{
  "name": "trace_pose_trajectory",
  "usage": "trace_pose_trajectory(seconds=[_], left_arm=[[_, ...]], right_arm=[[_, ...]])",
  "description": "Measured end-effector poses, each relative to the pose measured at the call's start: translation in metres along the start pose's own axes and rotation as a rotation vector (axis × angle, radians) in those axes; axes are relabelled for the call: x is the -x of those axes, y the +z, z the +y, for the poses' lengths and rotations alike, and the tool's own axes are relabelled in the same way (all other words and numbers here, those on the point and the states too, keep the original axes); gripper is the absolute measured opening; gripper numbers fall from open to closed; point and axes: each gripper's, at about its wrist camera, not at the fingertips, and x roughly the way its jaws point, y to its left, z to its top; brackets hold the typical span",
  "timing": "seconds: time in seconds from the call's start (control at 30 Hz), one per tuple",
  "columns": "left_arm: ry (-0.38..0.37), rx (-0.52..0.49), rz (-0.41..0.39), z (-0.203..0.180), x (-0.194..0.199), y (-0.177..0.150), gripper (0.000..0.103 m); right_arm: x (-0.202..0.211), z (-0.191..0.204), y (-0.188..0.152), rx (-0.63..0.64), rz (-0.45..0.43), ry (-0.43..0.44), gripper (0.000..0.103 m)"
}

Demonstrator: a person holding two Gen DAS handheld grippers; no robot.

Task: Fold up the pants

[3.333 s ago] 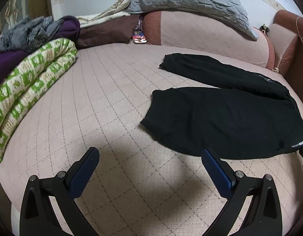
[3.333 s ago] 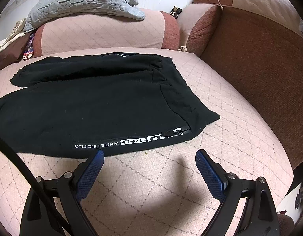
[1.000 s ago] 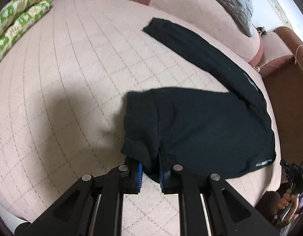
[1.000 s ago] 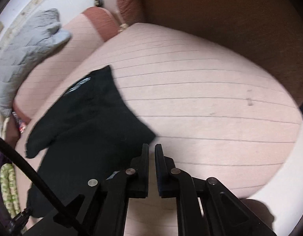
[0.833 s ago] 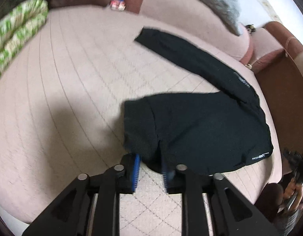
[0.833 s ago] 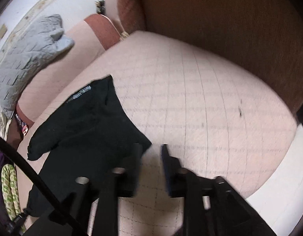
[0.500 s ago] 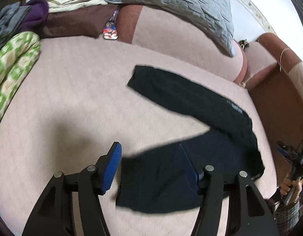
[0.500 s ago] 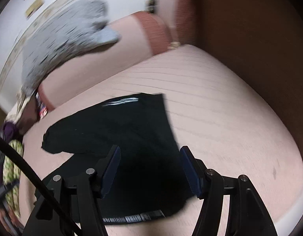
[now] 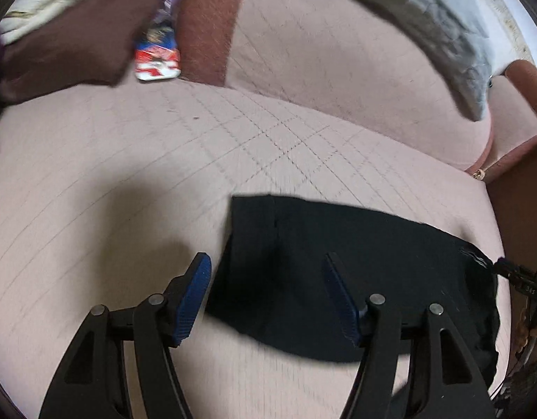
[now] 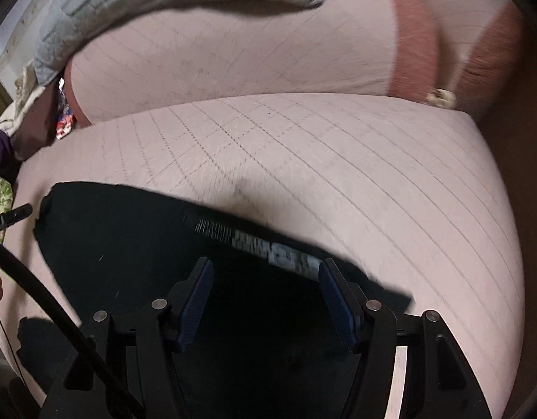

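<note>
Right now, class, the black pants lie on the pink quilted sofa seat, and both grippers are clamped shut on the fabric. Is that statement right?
Not quite. The black pants do lie on the pink quilted sofa seat, but neither gripper is clamped. The left wrist view shows the left gripper with blue pads apart, jaws opening, and the right wrist view shows the right gripper open above the cloth.
</note>
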Motion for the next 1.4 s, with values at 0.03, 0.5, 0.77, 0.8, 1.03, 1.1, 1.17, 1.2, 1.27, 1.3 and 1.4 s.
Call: trace_pose_trajectory(seconds=[0.03, 0.5, 0.77, 0.8, 1.03, 1.1, 1.17, 1.2, 1.27, 1.3, 1.4], left_arm=[[0.0, -0.02, 0.005, -0.001, -0.013, 0.008, 0.065], [-0.002, -0.193, 0.004, -0.034, -0.042, 0.019, 0.012], [-0.001, -0.216, -0.119, -0.054, 0.032, -0.001, 0.012], [-0.004, -0.218, -0.135, -0.054, 0.041, -0.005, 0.012], [-0.016, -0.246, -0.256, -0.058, 0.134, -0.076, 0.012], [-0.021, -0.268, -0.278, -0.06, 0.153, -0.103, 0.013], [0.0, -0.314, -0.297, -0.065, 0.168, -0.139, 0.013], [0.012, -0.339, -0.304, -0.067, 0.172, -0.158, 0.013], [0.024, -0.391, -0.304, -0.071, 0.179, -0.201, 0.013], [0.029, -0.42, -0.298, -0.077, 0.184, -0.227, 0.013], [0.065, -0.495, -0.281, -0.088, 0.181, -0.272, 0.013]], right_arm=[[-0.012, -0.001, 0.009, 0.008, 0.01, -0.007, 0.068], [-0.055, 0.038, 0.025, 0.141, 0.029, -0.022, 0.011], [0.002, 0.04, 0.002, 0.047, -0.042, 0.042, 0.006], [0.012, 0.042, -0.004, 0.045, -0.051, 0.047, 0.006], [0.083, 0.043, -0.066, 0.011, -0.109, 0.105, 0.001], [0.101, 0.041, -0.093, -0.011, -0.123, 0.127, 0.001], [0.118, 0.041, -0.131, -0.038, -0.126, 0.153, 0.001], [0.123, 0.041, -0.148, -0.054, -0.121, 0.164, 0.001], [0.131, 0.037, -0.184, -0.088, -0.108, 0.179, 0.001], [0.134, 0.035, -0.197, -0.097, -0.102, 0.175, 0.001], [0.141, 0.035, -0.225, -0.087, -0.117, 0.106, 0.003]])
